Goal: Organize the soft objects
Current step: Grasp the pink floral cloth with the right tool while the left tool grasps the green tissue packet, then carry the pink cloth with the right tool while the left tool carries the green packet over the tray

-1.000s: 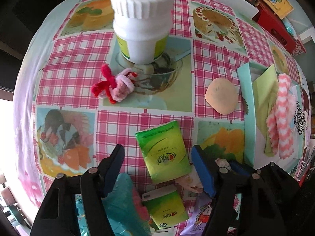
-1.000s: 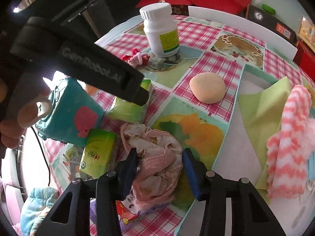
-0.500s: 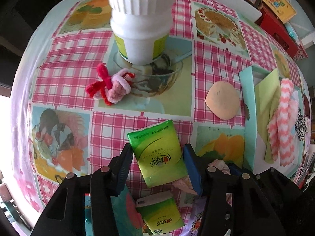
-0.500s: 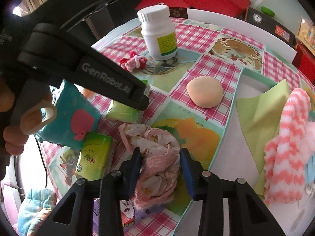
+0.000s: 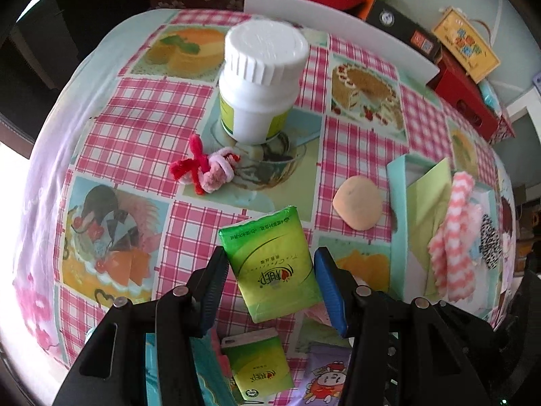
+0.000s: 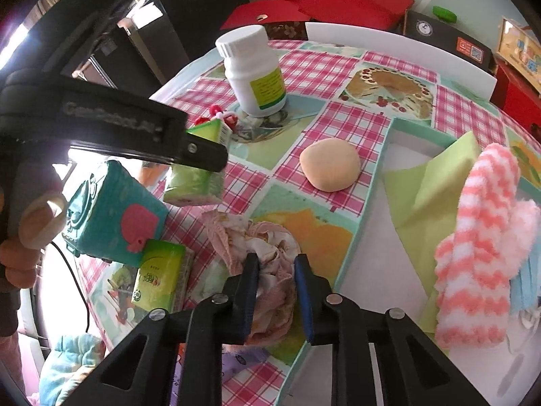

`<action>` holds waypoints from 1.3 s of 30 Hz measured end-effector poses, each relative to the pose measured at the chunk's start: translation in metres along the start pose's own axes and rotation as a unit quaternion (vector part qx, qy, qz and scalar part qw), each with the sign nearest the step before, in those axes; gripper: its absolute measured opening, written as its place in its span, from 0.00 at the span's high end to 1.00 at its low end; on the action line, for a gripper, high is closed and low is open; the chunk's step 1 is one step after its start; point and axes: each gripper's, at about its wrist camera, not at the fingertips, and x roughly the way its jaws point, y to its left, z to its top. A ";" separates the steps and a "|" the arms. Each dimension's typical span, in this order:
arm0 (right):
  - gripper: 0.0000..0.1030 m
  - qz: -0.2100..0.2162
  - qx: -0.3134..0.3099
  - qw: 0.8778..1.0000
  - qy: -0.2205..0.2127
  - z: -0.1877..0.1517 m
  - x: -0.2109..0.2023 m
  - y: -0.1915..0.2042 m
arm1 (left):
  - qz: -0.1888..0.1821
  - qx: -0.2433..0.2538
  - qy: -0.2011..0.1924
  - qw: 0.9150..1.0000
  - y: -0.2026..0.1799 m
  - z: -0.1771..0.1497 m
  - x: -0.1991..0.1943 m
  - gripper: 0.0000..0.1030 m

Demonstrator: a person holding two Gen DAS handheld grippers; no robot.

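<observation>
The left gripper holds a green tissue pack across its short sides, the pack hanging clear of the tablecloth. That is probably the surest hold on a slippery wrapper. The right gripper has just been closing and now pinches a crumpled pink cloth that lies on the table just beside the tray. Its jaws are narrow, biting into the top folds, so the bundle should come up in one piece. The tray is where soft things seem to go — it already holds a green sheet and a striped fluffy sock. A peach bun-shaped squishy, a second tissue pack and a teal pouch wait on the cloth. So does a pipe-cleaner toy. The white bottle looks hard and likely stays out. Both loads sit near the tray's left wall — a short carry.
</observation>
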 end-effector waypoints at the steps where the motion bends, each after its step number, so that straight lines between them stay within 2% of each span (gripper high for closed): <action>1: 0.82 0.001 0.000 1.000 -0.001 0.000 -0.001 -0.001 | -0.003 -0.004 -0.004 1.000 0.000 0.000 -0.002 0.48; 5: 0.85 0.002 0.001 1.000 -0.007 0.000 -0.006 -0.001 | -0.015 -0.014 -0.017 1.000 0.008 0.000 -0.013 0.48; 12: 0.85 0.004 0.006 1.000 -0.018 0.000 -0.016 -0.003 | -0.037 -0.037 -0.039 0.998 0.026 -0.014 -0.042 0.48; 20: 0.85 -0.004 0.019 0.998 -0.064 0.003 -0.052 -0.009 | -0.043 -0.038 -0.099 0.993 0.027 -0.021 -0.093 0.48; 25: 0.85 -0.020 0.039 0.993 -0.113 0.005 -0.092 -0.023 | -0.050 -0.024 -0.139 0.989 0.012 -0.023 -0.124 0.48; 30: 0.85 -0.056 0.073 0.984 -0.152 0.000 -0.130 -0.052 | -0.064 0.005 -0.154 0.986 -0.015 -0.028 -0.135 0.48; 35: 0.85 -0.095 0.114 0.974 -0.169 -0.012 -0.156 -0.085 | -0.081 0.029 -0.143 0.986 -0.046 -0.034 -0.126 0.48; 39: 0.85 -0.120 0.150 0.965 -0.179 -0.024 -0.175 -0.112 | -0.093 0.053 -0.118 0.987 -0.075 -0.042 -0.108 0.48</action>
